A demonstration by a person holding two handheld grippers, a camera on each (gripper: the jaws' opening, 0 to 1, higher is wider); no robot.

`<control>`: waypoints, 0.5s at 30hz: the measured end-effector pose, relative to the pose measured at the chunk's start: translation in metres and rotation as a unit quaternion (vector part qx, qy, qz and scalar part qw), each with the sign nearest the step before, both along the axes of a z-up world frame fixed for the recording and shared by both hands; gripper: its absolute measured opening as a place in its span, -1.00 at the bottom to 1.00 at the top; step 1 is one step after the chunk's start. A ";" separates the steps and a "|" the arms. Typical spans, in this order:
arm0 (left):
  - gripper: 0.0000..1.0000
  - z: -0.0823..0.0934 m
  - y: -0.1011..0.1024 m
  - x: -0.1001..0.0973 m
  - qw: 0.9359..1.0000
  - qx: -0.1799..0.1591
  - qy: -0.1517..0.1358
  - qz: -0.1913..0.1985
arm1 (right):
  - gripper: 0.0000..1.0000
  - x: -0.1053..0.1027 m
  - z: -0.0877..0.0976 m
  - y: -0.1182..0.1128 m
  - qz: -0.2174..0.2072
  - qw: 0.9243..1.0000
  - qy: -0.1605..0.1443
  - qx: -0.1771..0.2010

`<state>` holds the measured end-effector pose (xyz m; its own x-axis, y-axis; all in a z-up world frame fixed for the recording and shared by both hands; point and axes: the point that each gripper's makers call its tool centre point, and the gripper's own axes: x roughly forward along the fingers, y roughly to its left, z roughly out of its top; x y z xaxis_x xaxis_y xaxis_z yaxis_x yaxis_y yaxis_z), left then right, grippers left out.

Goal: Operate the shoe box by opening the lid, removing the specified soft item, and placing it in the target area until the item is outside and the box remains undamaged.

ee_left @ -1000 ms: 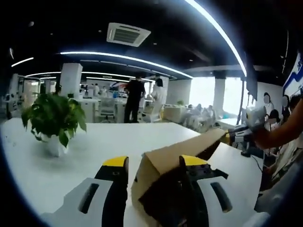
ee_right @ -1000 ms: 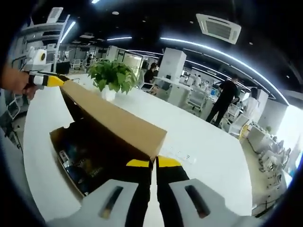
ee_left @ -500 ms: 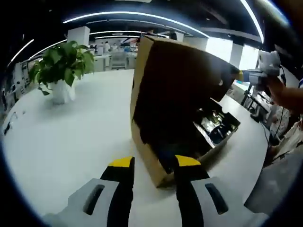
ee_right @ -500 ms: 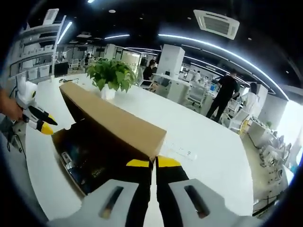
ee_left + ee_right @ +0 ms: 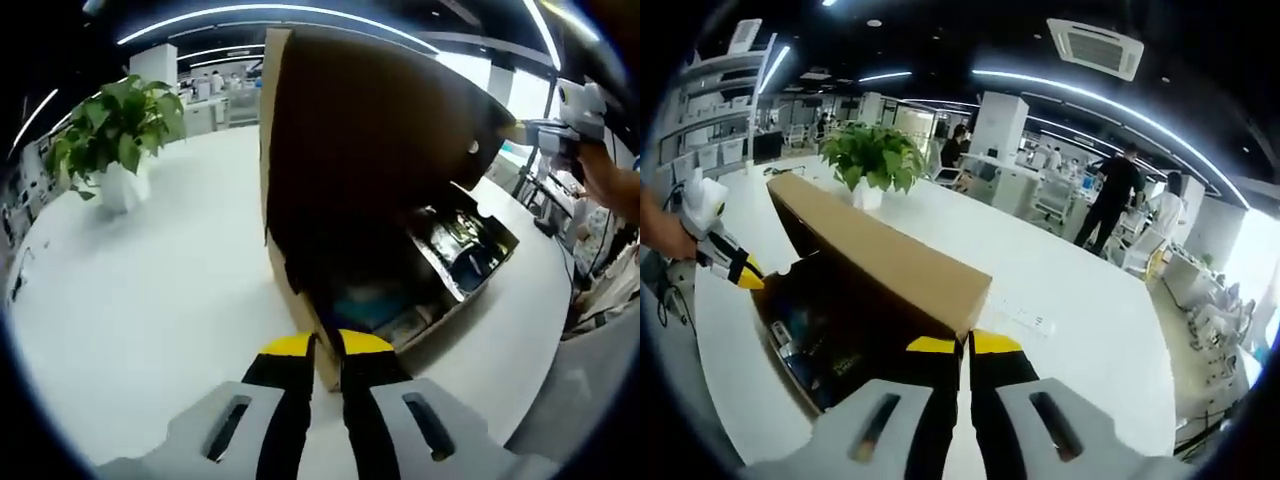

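Right tool (image 5: 965,345) pinches brown cardboard shoe box lid (image 5: 880,255), propping it open | left tool (image 5: 315,345) clamps the box's near wall (image 5: 322,352), steadying it

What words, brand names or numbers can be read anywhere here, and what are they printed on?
None can be read.
Shoe box: plain brown cardboard outside, no print seen.
Printed items inside the box: colourful patterns, too blurred to read.
Small flat paper on the white table: marks too small to read.
Blue-and-white wall panel at the room's edge: blurred, unreadable.
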<state>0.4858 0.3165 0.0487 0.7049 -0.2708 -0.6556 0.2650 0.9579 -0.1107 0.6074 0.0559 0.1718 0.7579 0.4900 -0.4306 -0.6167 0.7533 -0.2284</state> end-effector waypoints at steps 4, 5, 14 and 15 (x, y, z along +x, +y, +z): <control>-0.91 0.000 0.000 0.000 1.000 -0.005 0.005 0.004 | -0.99 0.003 0.001 -0.002 -0.007 1.000 0.005 0.001; -0.91 0.000 0.000 0.000 1.000 -0.005 0.006 0.002 | -0.99 0.004 0.001 -0.003 -0.008 1.000 0.006 0.001; -0.93 0.000 0.001 0.001 1.000 -0.004 0.012 -0.003 | -1.00 0.016 0.003 -0.002 -0.022 1.000 0.016 0.009; -0.93 0.000 0.001 0.001 1.000 -0.007 0.013 -0.003 | -1.00 0.016 0.004 -0.002 -0.022 1.000 0.017 0.009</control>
<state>0.4864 0.3176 0.0482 0.6858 -0.2836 -0.6703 0.2675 0.9547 -0.1303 0.6238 0.0544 0.1755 0.7643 0.4647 -0.4472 -0.5900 0.7838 -0.1939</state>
